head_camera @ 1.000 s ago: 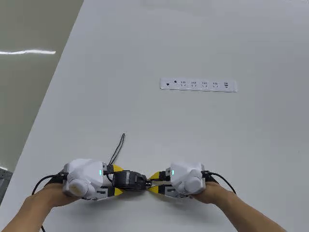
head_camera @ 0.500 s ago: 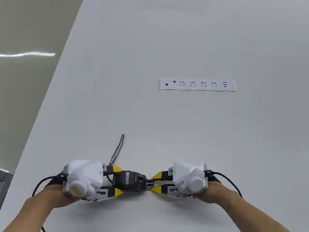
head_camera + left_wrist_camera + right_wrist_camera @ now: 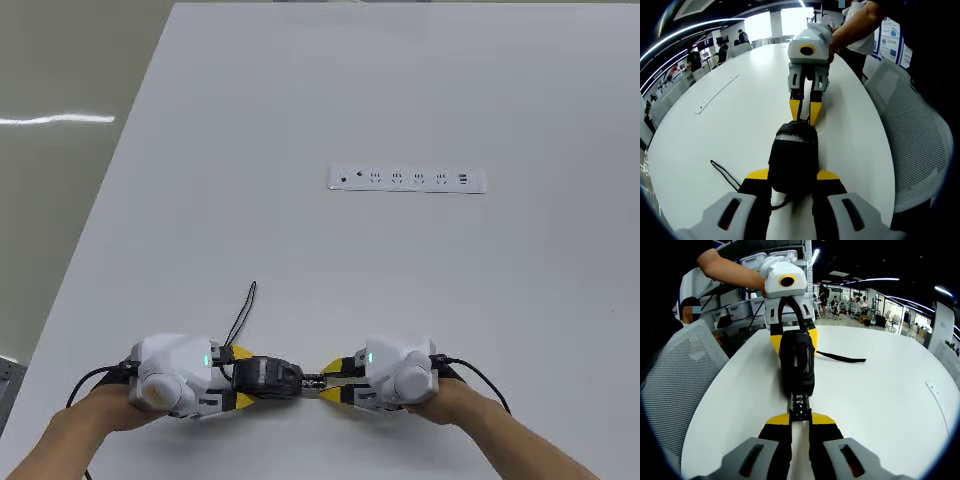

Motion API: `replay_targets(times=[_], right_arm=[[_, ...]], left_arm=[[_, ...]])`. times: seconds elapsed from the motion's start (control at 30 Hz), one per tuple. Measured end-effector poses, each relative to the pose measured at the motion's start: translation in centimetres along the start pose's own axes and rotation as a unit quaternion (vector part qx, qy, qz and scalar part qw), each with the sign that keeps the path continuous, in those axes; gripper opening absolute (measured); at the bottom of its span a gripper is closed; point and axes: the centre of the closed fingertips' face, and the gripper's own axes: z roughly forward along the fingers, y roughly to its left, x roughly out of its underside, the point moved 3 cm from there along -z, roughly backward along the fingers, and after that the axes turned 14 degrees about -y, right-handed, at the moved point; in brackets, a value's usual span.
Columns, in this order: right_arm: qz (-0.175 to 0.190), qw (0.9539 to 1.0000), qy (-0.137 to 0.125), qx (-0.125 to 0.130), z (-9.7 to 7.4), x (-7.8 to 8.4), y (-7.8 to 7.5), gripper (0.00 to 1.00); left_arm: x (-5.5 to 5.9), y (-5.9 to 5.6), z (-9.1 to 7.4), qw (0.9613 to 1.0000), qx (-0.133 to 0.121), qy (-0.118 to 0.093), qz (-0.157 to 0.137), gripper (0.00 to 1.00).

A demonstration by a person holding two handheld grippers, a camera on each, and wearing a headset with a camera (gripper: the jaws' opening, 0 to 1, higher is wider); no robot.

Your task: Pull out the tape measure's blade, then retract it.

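Boxy black tape measure point(image 3: 268, 376), long axis left-right on smooth white tabletop point(image 3: 400, 280), mouth facing right gripper point(image 3: 325, 381), left gripper point(image 3: 243, 376) fingers point(image 3: 758, 174) clamped on it, right fingers pinching short numbered blade point(image 3: 799, 404)

Both grippers same build. Left gripper point(image 3: 244, 376): rounded white plastic shell, small green light point(image 3: 208, 357) on top, black jaw arms ending in yellow tips. Right gripper point(image 3: 326, 381): same white shell, green light point(image 3: 369, 357), black and yellow jaws. In the gripper views each one's own jaw bases are light grey mouldings with dark slanted slots. Black cable point(image 3: 86, 375) leaves the rear of the left unit, another black cable point(image 3: 472, 373) the rear of the right. Left hand point(image 3: 108, 405) and right hand point(image 3: 452, 400) ungloved. Person wears a white short-sleeved top point(image 3: 860, 33).
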Motion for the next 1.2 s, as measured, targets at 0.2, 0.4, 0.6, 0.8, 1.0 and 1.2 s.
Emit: replay_targets(times=[0.2, 0.4, 0.6, 0.8, 1.0, 1.2], right_arm=[[-0.001, 1.0000, -0.002, -0.001, -0.5, 0.0, 0.0, 0.10], [-0.001, 1.0000, -0.002, -0.001, -0.9, 0.1, 0.0, 0.10], [0.000, 1.0000, -0.003, -0.002, -1.4, 0.2, 0.0, 0.10], [0.000, 1.0000, -0.001, -0.001, -2.1, 0.3, -0.1, 0.10], [0.000, 1.0000, 0.001, 0.000, -2.7, 0.4, -0.1, 0.10], [0.001, 1.0000, 0.001, 0.001, -3.2, 0.5, -0.1, 0.10]], left_arm=[[0.0, 0.0, -0.1, 1.0000, -0.001, 0.000, 0.000, 0.27], [0.0, -0.1, -0.1, 1.0000, -0.001, 0.001, 0.001, 0.27], [0.0, -0.1, -0.1, 1.0000, -0.001, 0.002, 0.002, 0.27], [0.0, 0.0, 0.0, 1.0000, 0.000, 0.005, 0.002, 0.27], [0.1, 0.0, -0.1, 1.0000, 0.002, 0.007, 0.004, 0.27], [0.1, 0.0, -0.1, 1.0000, 0.003, 0.008, 0.005, 0.27]])
